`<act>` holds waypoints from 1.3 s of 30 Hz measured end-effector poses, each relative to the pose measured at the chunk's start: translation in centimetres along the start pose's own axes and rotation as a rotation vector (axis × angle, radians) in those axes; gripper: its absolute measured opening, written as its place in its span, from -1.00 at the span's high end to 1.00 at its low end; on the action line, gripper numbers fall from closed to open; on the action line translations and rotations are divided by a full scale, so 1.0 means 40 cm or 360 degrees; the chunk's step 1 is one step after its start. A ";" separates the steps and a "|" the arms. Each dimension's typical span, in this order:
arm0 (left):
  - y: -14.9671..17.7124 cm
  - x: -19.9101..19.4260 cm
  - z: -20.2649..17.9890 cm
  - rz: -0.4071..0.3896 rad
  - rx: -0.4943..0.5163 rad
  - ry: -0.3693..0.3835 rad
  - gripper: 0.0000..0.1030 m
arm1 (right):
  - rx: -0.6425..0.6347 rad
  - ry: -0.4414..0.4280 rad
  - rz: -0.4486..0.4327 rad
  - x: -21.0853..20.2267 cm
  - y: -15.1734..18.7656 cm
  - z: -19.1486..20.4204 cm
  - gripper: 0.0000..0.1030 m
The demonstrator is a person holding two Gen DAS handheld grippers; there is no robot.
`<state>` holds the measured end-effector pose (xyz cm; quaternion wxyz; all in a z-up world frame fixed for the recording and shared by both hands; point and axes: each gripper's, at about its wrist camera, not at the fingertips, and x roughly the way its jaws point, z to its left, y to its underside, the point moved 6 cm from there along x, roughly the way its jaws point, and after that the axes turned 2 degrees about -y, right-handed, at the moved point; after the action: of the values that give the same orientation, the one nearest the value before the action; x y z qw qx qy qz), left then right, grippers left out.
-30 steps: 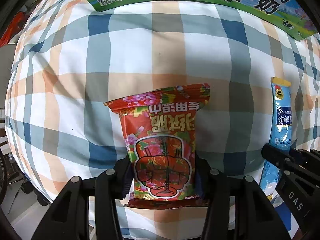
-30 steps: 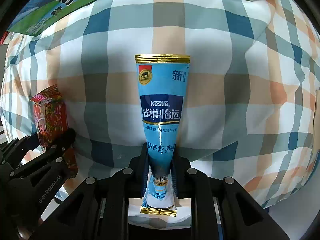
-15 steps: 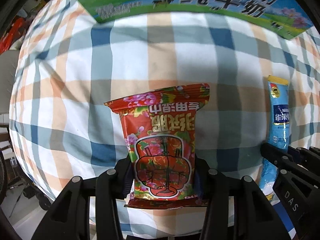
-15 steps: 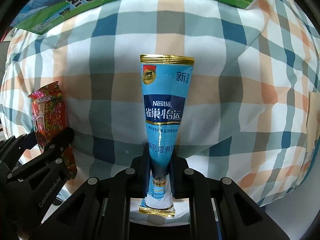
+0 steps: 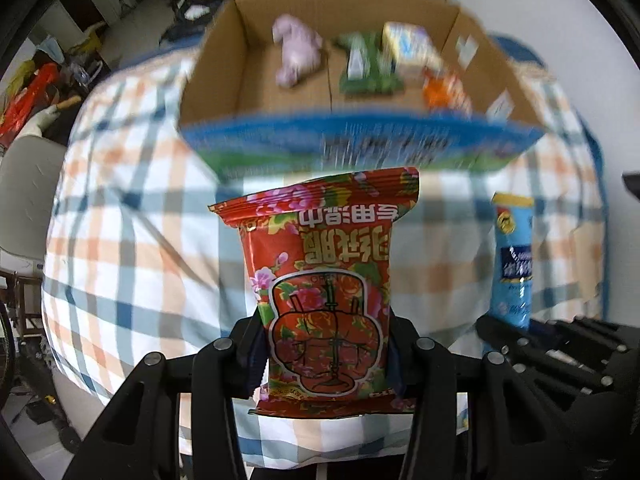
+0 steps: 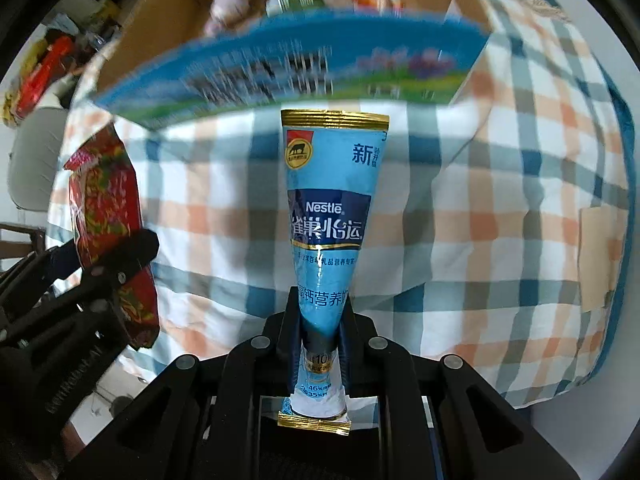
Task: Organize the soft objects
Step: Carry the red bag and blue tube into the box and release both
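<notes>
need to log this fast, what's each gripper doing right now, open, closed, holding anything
Left gripper: closed on the red floral packet.
Right gripper: closed on the blue Nestle sachet.

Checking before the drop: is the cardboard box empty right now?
No, the cardboard box already holds a purple soft toy, a green packet and other packs.

Each wrist camera sits behind its own gripper and looks steeply down along the fingers at the checked cloth (image 5: 132,248), from well above it. Both views share the cloth and the open box (image 5: 256,80) at its far edge. Each view also catches the other gripper at one side.
</notes>
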<state>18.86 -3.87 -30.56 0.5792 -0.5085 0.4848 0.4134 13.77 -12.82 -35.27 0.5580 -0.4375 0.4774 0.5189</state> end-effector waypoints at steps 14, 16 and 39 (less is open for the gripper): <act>-0.226 -0.178 0.029 -0.0256 -0.0023 0.0099 0.16 | -0.0035 -0.0162 -0.0326 -0.280 -0.197 0.044 0.69; -0.274 -0.176 0.042 -0.0254 -0.0041 0.0120 0.16 | -0.0047 -0.0161 -0.0367 -0.304 -0.246 0.051 0.69; -0.499 0.274 0.132 0.0416 -0.0266 0.0272 0.15 | 0.0308 -0.0140 -0.0114 0.006 -0.655 -0.011 0.68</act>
<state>41.08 -1.61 -37.48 0.4328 -0.5210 0.5582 0.4793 39.85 -15.28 -35.77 0.6363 -0.3750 0.4845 0.4689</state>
